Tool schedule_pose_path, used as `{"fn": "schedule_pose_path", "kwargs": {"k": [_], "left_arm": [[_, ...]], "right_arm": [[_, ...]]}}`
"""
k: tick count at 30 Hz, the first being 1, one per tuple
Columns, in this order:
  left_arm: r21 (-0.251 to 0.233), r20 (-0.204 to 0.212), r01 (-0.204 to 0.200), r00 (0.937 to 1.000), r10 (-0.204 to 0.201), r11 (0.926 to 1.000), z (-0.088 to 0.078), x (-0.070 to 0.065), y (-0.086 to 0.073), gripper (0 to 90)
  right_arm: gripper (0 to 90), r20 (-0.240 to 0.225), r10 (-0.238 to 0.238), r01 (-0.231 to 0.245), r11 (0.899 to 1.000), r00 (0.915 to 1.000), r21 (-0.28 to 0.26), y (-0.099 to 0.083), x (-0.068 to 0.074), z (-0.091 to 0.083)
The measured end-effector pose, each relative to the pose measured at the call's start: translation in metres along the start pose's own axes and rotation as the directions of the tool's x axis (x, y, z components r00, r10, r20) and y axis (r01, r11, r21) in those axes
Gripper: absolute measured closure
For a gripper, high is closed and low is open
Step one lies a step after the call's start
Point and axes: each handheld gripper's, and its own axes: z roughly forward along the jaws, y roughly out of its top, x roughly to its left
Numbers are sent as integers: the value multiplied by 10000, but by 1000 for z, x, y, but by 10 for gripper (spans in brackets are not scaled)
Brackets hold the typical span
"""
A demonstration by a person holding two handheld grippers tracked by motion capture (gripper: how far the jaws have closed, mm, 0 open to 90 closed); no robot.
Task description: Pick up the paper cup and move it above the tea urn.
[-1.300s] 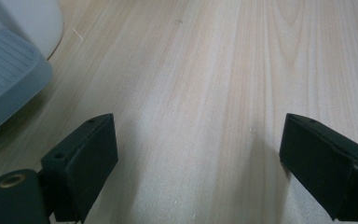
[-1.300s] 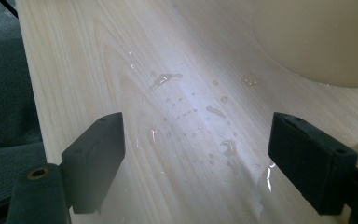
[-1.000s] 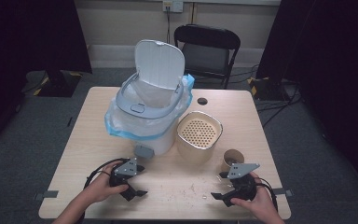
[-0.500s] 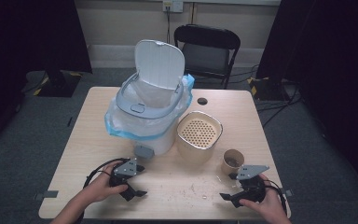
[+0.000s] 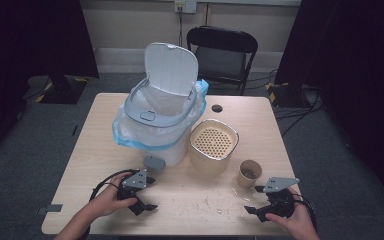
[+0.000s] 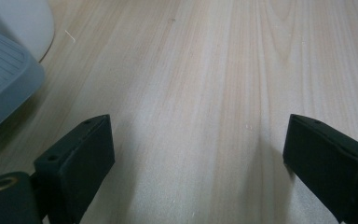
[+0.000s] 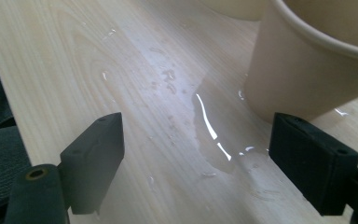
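While both claws stand open and empty, we log the paper cup (image 5: 250,173) just ahead of the right claw (image 5: 254,200).
Its dark contents are unclear; a spill (image 7: 214,135) lies between those jaws; the left claw (image 5: 149,192) sits near the lined bin (image 5: 155,130).

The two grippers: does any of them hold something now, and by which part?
Nothing is held. The left gripper and the right gripper both have open jaws over the bare table; the paper cup stands untouched beside the right one.

A staged recording room: black curtains (image 5: 35,40), grey carpet (image 5: 330,165), folding chair (image 5: 222,50), lone wooden table (image 5: 90,150).
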Motion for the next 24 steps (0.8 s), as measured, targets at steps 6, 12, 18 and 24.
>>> {"fn": "schedule_pose_path", "kwargs": {"k": [6,12,18,24], "left_arm": [[-1,3,-4,10000,4,10000,0,0,0,81],[5,42,-8,10000,8,10000,0,0,0,81],[4,53,-18,10000,18,10000,0,0,0,81],[2,65,-26,10000,26,10000,0,0,0,79]], "right_arm": [[180,233,201,-204,9997,9995,111,-4,-9,1],[179,415,330,-339,9992,9986,206,-6,-19,1],[158,585,696,-684,9974,9959,-235,-8,-27,0],[144,603,900,-861,9942,9941,-640,-5,-33,3]]}}
